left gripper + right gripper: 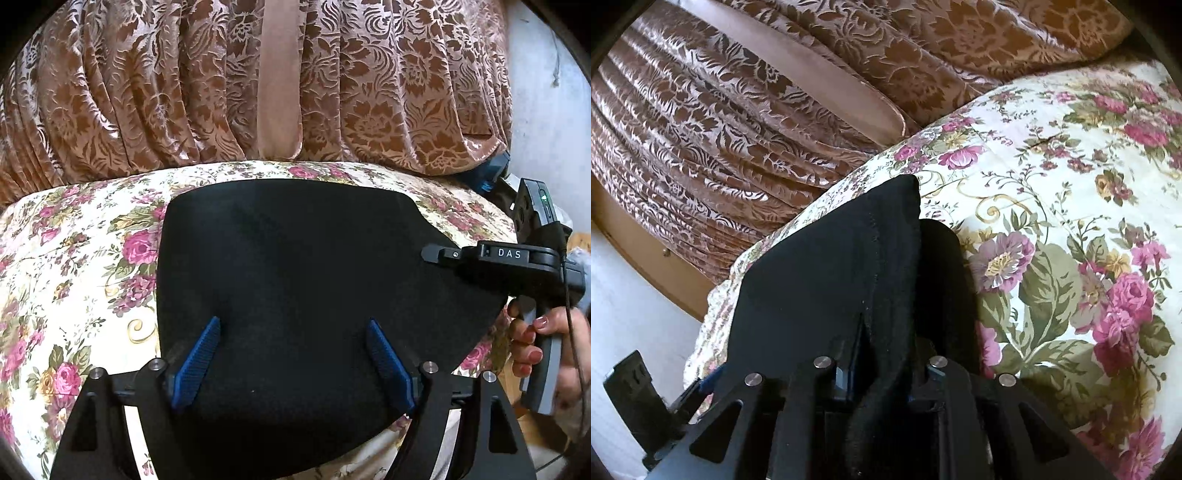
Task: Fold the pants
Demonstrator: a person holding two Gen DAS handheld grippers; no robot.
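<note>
The black pants (295,266) lie folded into a broad flat panel on the floral bedspread (74,258). My left gripper (293,328) is open, its blue pads (199,354) spread just above the near part of the pants. My right gripper (439,254) comes in from the right and touches the pants' right edge. In the right wrist view the right gripper (886,332) is shut on a bunched edge of the pants (831,266), with black cloth squeezed between the fingers.
A brown floral curtain (184,92) hangs close behind the bed. A hand (532,339) holds the right gripper's handle. White floor (635,314) and a wooden skirting (646,251) lie left of the bed in the right wrist view.
</note>
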